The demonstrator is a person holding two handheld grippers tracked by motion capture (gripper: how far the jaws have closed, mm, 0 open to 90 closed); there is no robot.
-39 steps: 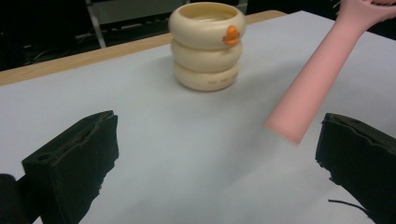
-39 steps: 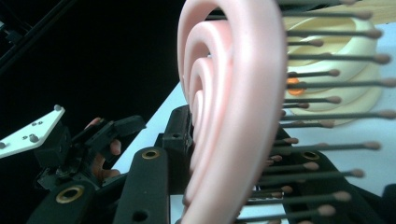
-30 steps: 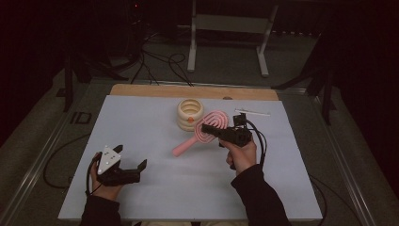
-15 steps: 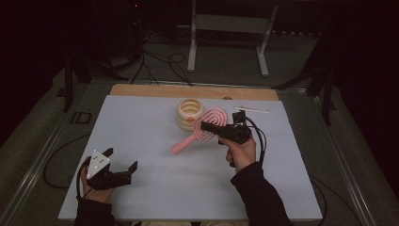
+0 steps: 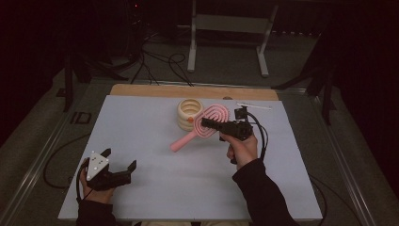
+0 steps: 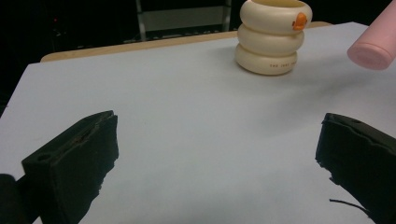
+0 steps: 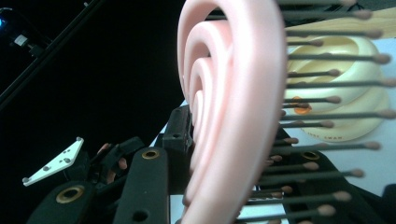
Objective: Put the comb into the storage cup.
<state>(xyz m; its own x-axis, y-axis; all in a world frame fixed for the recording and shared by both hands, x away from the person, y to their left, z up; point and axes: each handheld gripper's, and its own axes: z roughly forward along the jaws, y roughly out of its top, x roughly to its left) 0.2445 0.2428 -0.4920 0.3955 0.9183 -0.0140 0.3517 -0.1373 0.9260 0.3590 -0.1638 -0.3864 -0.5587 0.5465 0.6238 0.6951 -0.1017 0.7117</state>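
A pink hairbrush [image 5: 214, 117] hangs just above the white table [image 5: 141, 122], its handle slanting down toward the front left. My right gripper [image 5: 207, 123] is shut on the brush's oval head beside a cream ringed cup [image 5: 189, 113]. In the right gripper view the brush head [image 7: 233, 93] and its bristles stand between the jaws of my right gripper [image 7: 224, 186], with the cup [image 7: 345, 60] behind. My left gripper [image 5: 120, 158] rests open near the front left edge, nothing between its jaws. In the left gripper view, my left gripper [image 6: 219, 154] faces the cup [image 6: 273, 37] and the handle's end [image 6: 371, 49].
A thin white strip [image 5: 254, 106] lies at the back right of the table. A wooden board edge [image 5: 141, 89] runs along the back. Cables and a metal stand sit on the dark floor beyond.
My left gripper has drifted slightly left and nearer the front edge. The right gripper and the brush have stayed in place.
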